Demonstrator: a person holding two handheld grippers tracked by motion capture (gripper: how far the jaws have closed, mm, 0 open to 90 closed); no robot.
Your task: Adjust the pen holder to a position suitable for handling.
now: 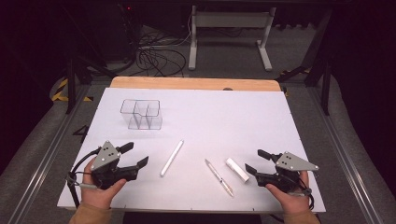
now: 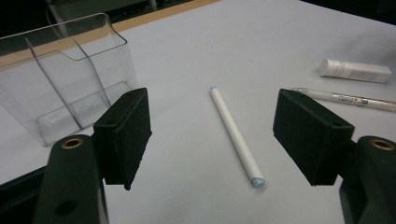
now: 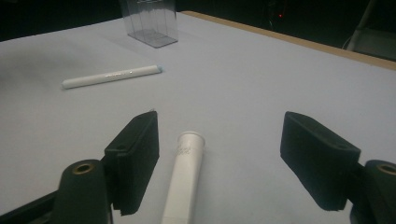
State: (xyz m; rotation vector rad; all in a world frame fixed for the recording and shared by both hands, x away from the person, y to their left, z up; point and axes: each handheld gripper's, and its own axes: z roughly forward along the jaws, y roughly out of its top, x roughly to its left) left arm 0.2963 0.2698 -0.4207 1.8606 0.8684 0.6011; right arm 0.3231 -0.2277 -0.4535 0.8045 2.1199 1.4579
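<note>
A clear plastic organizer [image 1: 141, 113] with several compartments stands on the white table top [image 1: 224, 116] at the back left. A long white pen [image 1: 172, 157] lies in the front middle. To its right lie a thin clear pen [image 1: 219, 177] and a short white tube [image 1: 237, 169]. My left gripper [image 1: 135, 154] is open near the front left edge, pointing at the white pen [image 2: 235, 135], with nothing between its pads. My right gripper [image 1: 255, 161] is open at the front right; the tube [image 3: 184, 182] lies on the table between its jaws, closer to one pad, touching neither.
A strip of bare wood [image 1: 196, 83] runs along the table's far edge. Beyond it are a white desk frame [image 1: 229, 28] and loose cables [image 1: 154, 56] on the floor. Metal rails [image 1: 46, 149] flank the table. The organizer [image 2: 65, 74] is empty.
</note>
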